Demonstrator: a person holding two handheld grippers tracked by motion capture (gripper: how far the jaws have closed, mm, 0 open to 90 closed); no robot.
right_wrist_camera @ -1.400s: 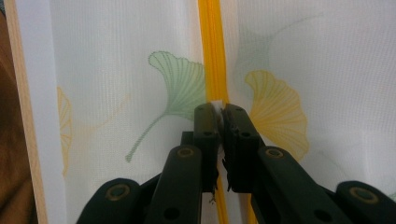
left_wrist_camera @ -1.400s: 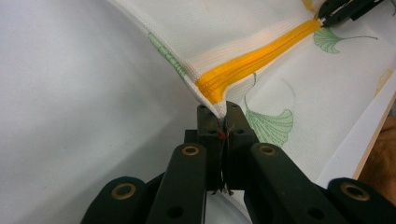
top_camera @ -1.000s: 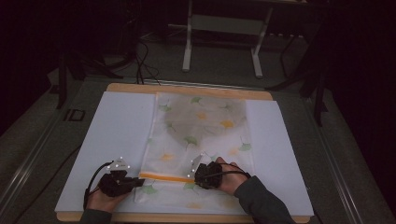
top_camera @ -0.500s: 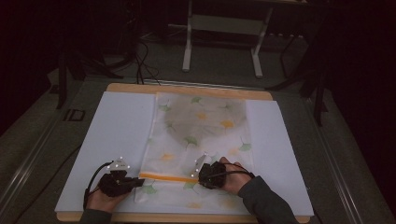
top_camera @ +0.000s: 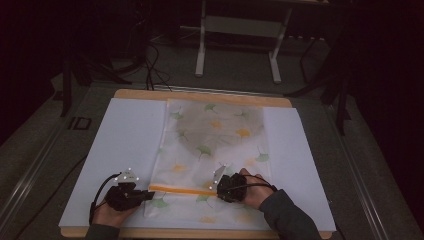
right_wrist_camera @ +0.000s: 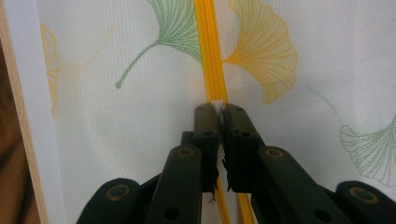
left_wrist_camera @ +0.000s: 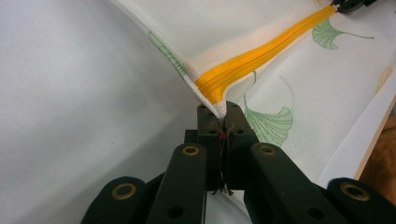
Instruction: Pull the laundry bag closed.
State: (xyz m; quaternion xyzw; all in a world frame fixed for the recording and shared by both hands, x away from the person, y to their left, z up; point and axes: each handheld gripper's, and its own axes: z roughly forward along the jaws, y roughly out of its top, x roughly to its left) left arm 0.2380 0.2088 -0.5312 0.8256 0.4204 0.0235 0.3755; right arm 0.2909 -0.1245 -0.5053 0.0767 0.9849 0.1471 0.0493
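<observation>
With the left gripper [left_wrist_camera: 223, 122] clamped on the mesh laundry bag's [top_camera: 215, 145] corner and the right gripper [right_wrist_camera: 219, 112] pinching the zipper pull [right_wrist_camera: 215, 103], the orange zipper [top_camera: 181, 189] looks mostly unzipped or unclosed—direction unclear.

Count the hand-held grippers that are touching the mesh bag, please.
2. The left hand-held gripper pinches the mesh bag at its left edge, by the end of the orange zipper. The right hand-held gripper is closed on the zipper farther along.

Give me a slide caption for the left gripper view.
Left gripper shut on the mesh bag's corner, beside the end of its orange zipper.
</observation>
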